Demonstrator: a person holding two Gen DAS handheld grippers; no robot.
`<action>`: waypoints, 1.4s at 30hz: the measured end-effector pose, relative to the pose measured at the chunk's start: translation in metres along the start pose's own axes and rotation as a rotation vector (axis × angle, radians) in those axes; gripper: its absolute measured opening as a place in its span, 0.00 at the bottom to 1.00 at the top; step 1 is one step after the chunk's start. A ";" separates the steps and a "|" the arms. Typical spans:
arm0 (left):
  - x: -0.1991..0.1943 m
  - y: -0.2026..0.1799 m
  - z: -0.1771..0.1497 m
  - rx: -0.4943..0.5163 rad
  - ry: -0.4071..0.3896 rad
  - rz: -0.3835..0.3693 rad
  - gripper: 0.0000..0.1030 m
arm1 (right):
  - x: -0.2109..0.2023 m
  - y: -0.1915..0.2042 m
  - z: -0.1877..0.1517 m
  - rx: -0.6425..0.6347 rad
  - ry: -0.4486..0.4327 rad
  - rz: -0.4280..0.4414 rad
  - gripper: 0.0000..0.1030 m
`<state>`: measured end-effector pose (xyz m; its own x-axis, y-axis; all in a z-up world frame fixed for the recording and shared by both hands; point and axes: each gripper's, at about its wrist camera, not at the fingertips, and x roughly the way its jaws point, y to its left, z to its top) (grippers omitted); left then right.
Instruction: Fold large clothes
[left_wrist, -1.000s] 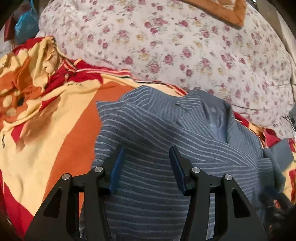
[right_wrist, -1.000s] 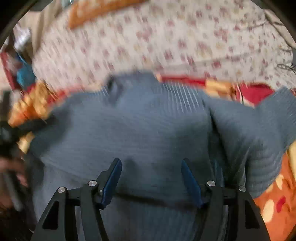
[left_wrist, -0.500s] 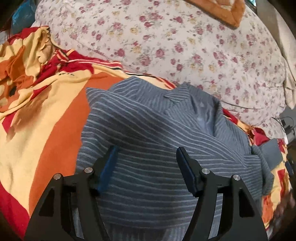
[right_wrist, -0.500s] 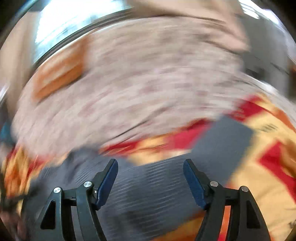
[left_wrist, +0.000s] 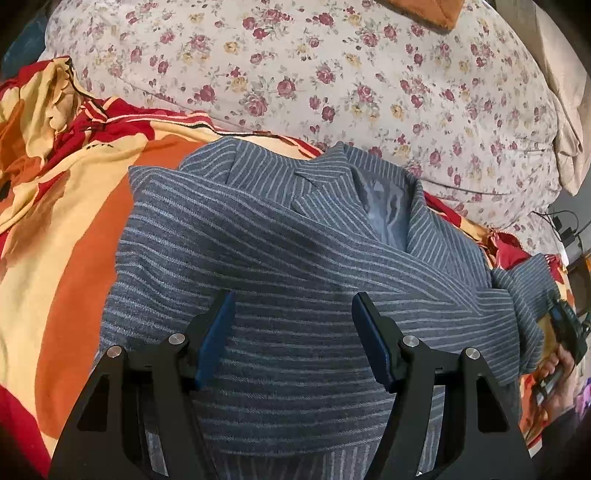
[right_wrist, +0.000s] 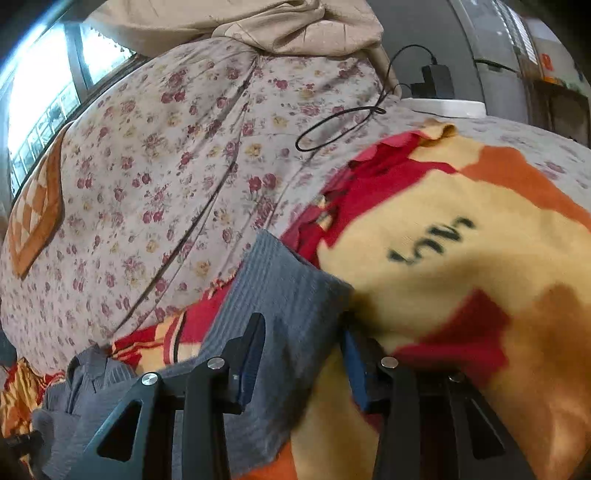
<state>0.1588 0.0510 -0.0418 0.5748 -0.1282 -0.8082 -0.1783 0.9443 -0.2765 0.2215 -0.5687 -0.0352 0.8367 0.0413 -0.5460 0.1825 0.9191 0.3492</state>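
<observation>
i am working on a bed, and my landmark is the grey striped jacket (left_wrist: 295, 258) lying on the orange, yellow and red blanket (left_wrist: 74, 229). beyond the jacket's collar the floral quilt (left_wrist: 332, 74) bulges up in a big mound, with an orange checked cushion (right_wrist: 33, 218) at its far left edge and a beige cloth (right_wrist: 258, 26) heaped on top. a window sits above and left of the quilt in the right wrist view, and a black cable with a charger (right_wrist: 432, 81) trails beyond the jacket's right side.

i judge the step as bringing in the right sleeve; the left side already lies folded across the chest. the sleeve (right_wrist: 284, 295) stretches out from the jacket's right shoulder onto the blanket. my right gripper (right_wrist: 303, 354) has its jaws closing around the cuff end, cloth between them, though i can't yet see the pads pressing it. my left gripper (left_wrist: 291, 332) hovers over the jacket's lower front, jaws roughly two-thirds apart, holding nothing.

next, i think i need a firm pinch on the cuff without catching the blanket, then carry the sleeve over the chest while the left gripper steadies the body.
</observation>
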 end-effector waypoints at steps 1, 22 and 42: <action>0.001 0.000 0.001 0.001 -0.001 0.010 0.64 | -0.001 -0.002 -0.002 0.008 -0.003 0.009 0.38; -0.028 0.012 0.011 -0.038 -0.099 0.029 0.64 | -0.176 0.074 0.001 0.058 -0.324 0.103 0.04; -0.013 0.024 0.018 -0.050 -0.034 0.020 0.64 | -0.039 0.359 -0.216 -0.483 0.457 0.526 0.12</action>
<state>0.1616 0.0813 -0.0285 0.5977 -0.0986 -0.7956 -0.2286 0.9302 -0.2870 0.1432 -0.1558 -0.0532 0.4414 0.5690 -0.6938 -0.4996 0.7981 0.3368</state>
